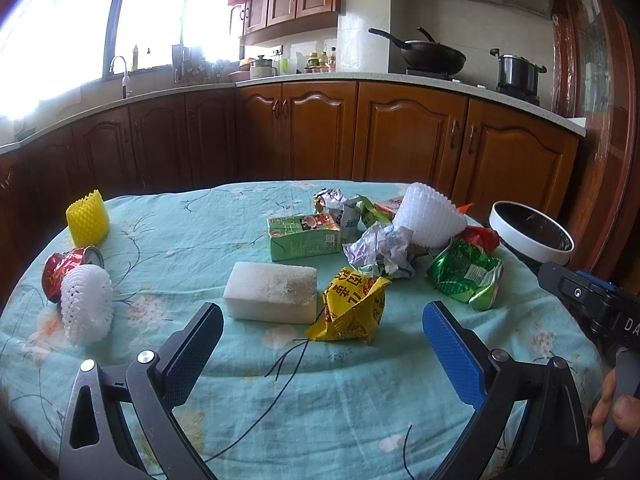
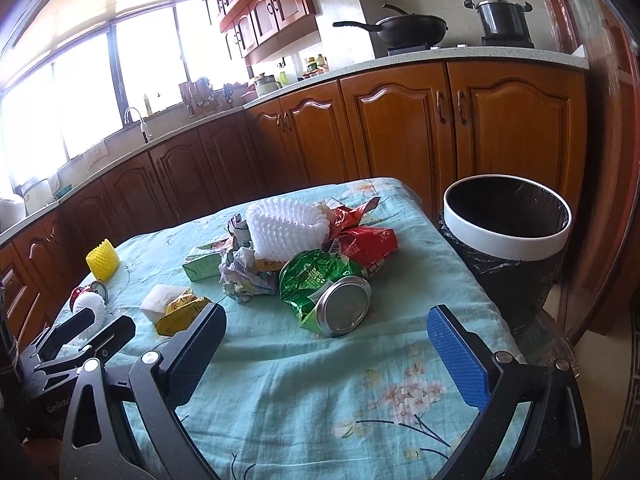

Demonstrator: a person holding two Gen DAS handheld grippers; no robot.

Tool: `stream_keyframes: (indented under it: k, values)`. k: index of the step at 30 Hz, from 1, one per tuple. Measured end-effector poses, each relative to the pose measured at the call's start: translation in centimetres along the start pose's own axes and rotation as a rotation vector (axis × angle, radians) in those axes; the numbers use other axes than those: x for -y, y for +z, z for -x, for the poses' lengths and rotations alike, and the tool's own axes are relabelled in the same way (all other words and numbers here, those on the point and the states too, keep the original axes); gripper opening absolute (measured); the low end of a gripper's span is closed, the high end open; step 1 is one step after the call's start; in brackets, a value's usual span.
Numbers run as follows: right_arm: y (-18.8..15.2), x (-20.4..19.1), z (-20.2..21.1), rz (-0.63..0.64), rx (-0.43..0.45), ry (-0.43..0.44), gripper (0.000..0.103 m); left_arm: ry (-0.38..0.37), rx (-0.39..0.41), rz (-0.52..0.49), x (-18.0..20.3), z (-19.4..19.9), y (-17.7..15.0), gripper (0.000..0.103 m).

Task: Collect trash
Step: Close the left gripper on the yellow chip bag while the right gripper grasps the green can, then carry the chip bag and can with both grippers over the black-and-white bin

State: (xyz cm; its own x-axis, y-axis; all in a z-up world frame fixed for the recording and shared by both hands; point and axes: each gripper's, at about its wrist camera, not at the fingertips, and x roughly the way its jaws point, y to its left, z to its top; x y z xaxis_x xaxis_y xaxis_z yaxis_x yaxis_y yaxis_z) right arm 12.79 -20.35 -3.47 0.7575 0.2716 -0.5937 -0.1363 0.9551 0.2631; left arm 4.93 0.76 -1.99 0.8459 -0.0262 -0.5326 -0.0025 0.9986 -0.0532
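Observation:
Trash lies on a table with a teal flowered cloth [image 1: 320, 400]. My left gripper [image 1: 322, 320] is open and empty, just short of a white foam block [image 1: 272, 298] and a yellow snack wrapper [image 1: 354, 310]. My right gripper [image 2: 326, 330] is open and empty, close in front of a crushed green can [image 2: 328, 290]. A white-rimmed bin with a black liner [image 2: 508, 224] stands off the table's right edge; it also shows in the left wrist view [image 1: 530, 232]. The right gripper's body shows at the left view's right edge [image 1: 588, 300].
A green carton [image 1: 304, 236], crumpled paper [image 1: 380, 250], white foam net [image 1: 428, 216] and red wrapper [image 2: 368, 242] pile at the far middle. Yellow foam net [image 1: 88, 218], red can [image 1: 66, 268] and white net [image 1: 86, 304] lie left. Wooden kitchen cabinets [image 1: 400, 132] stand behind.

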Motion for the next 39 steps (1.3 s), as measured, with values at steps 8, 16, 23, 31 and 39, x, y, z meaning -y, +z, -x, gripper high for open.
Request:
stream_keyframes:
  k: [8, 16, 23, 31, 39]
  values:
    - [0.6, 0.8, -3.7, -0.057, -0.095, -0.008, 0.067, -0.016, -0.057, -0.011, -0.1, -3.3, 1.2, 0.1]
    - [0.7, 1.3, -7.7, -0.095, -0.183, -0.016, 0.057, -0.012, -0.101, -0.066, 0.6, -6.8, 2.1, 0.094]
    - [0.6, 2.6, -8.5, -0.135, -0.213, 0.0, 0.045, -0.052, -0.168, -0.098, 1.6, -9.0, 2.1, 0.058]
    - [1.0, 3.7, -7.3, -0.129, -0.201, 0.034, 0.011, -0.172, -0.212, -0.061, 1.7, -9.2, 2.2, 0.023]
    - [2.0, 5.7, -4.8, -0.118, -0.14, 0.009, 0.011, -0.266, -0.178, -0.078, 3.6, -7.2, 3.1, 0.022]
